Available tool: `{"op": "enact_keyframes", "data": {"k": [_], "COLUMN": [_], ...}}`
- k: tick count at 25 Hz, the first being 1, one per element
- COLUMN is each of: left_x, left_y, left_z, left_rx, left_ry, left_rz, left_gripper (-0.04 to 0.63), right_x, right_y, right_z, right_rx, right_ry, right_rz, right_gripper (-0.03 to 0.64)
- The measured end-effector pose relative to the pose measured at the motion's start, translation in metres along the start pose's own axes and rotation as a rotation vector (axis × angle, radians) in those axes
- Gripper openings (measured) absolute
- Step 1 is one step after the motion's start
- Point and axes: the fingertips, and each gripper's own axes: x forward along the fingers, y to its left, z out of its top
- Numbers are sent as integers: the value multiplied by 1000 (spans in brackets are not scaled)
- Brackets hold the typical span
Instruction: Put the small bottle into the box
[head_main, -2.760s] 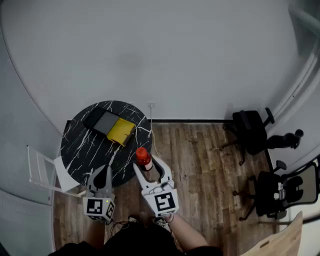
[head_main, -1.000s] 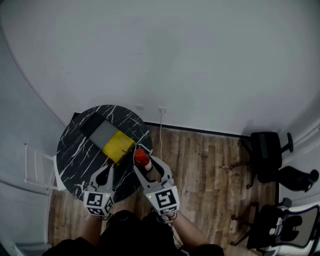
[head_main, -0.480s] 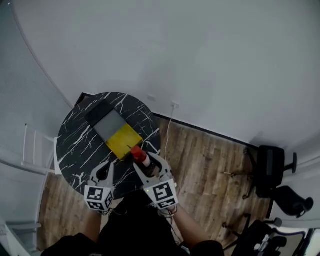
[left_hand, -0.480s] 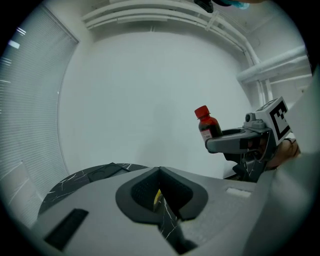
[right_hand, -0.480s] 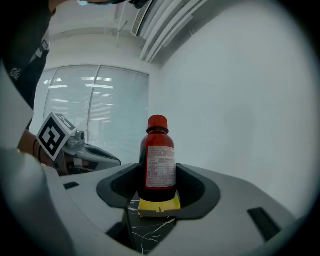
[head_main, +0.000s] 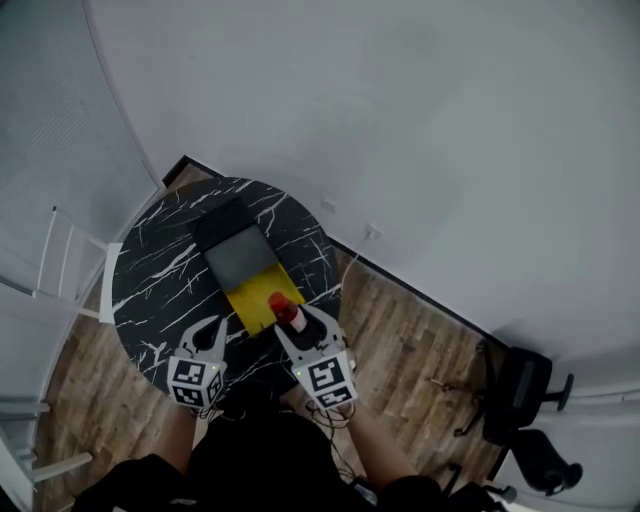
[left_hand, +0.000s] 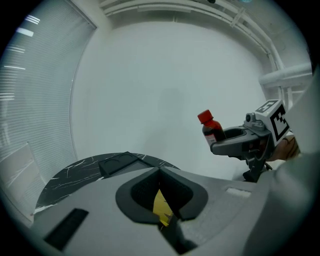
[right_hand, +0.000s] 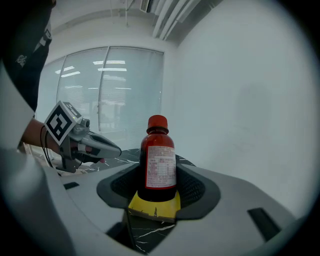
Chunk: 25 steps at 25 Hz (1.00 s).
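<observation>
2 tongs on the go here, 1 in each hand, so quick rundown. My right tongs (head_main: 297, 326) are clamped on the small bottle (head_main: 286, 311). It's dark red with a red cap and a white label, and it stands upright between the jaws, which sit fairly wide because the bottle's body fills the gap. From my head view the bottle is at the near end of the box (head_main: 238, 260), right over its yellow part (head_main: 258, 292). The view along the right tongs shows that yellow bit just under the bottle's base. It looks held up over the box rather than set down in it, though I can't tell how high. The box lies open on the round black marble table (head_main: 160, 270), with a grey section behind the yellow and a black tray-like piece at the far end. My left tongs (head_main: 210, 333) hang just beside the right ones, over the near edge of the table. Their jaw tips are together and hold nothing, with only a sliver of yellow showing through the hollow behind the tips. Wood floor (head_main: 400, 340) off to the right.
</observation>
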Motion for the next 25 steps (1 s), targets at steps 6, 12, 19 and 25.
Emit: {"op": "enact_keyframes", "data": {"k": [6,12,19,25], "left_x": [28,50,61,62], "left_y": [34,59,84,91], "left_z": [-6,-30,-52,-73], "left_rx": [-27,-99,-169,-243], "left_ry": [41,99,135,172], "left_rz": [-7,34,150,286], "left_gripper": [-2,-2,-2,-2], "right_x": [49,97,144,164], "right_y": [-4,1,10,13], "right_z": [-17,-49,-95,-129], "right_rx": [-62,-104,-244,-404], "right_ry": [115,237,377,493], "right_rz": [57,205,421,632], "right_gripper": [210,210,210,210]}}
